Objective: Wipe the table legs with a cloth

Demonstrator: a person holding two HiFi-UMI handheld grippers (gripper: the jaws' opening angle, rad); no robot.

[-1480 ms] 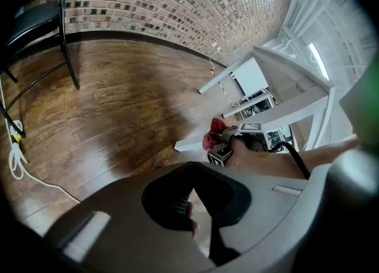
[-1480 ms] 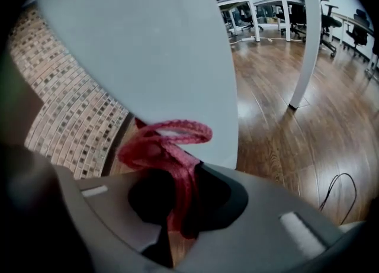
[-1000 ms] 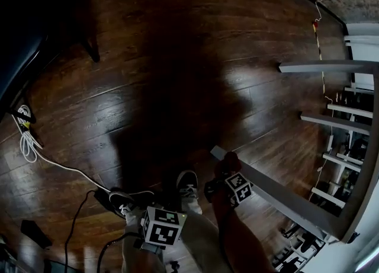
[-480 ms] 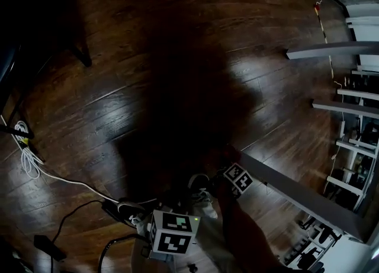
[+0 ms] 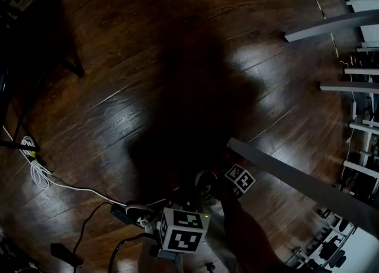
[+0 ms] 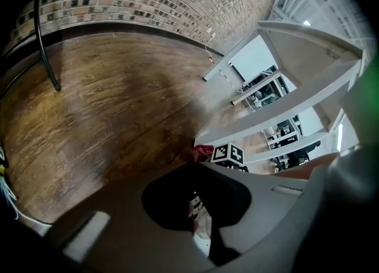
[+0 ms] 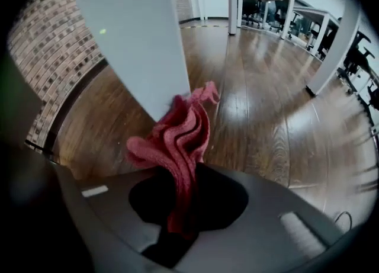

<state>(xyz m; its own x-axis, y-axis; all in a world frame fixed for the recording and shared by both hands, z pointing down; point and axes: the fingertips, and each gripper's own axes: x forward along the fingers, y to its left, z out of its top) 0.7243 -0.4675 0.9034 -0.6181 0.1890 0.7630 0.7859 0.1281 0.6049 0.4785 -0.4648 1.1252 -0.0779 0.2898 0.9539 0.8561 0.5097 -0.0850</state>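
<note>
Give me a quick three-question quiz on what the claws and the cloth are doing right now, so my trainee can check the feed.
1. True or false: the left claw grips the red cloth.
2. Multiple choice: the free end of the cloth touches A) the wood floor, B) the grey table leg, C) a white cable.
3. Fill in: the right claw is shut on the ____.

Key: 1 false, since the cloth is in the right claw; 2 B; 3 cloth.
</note>
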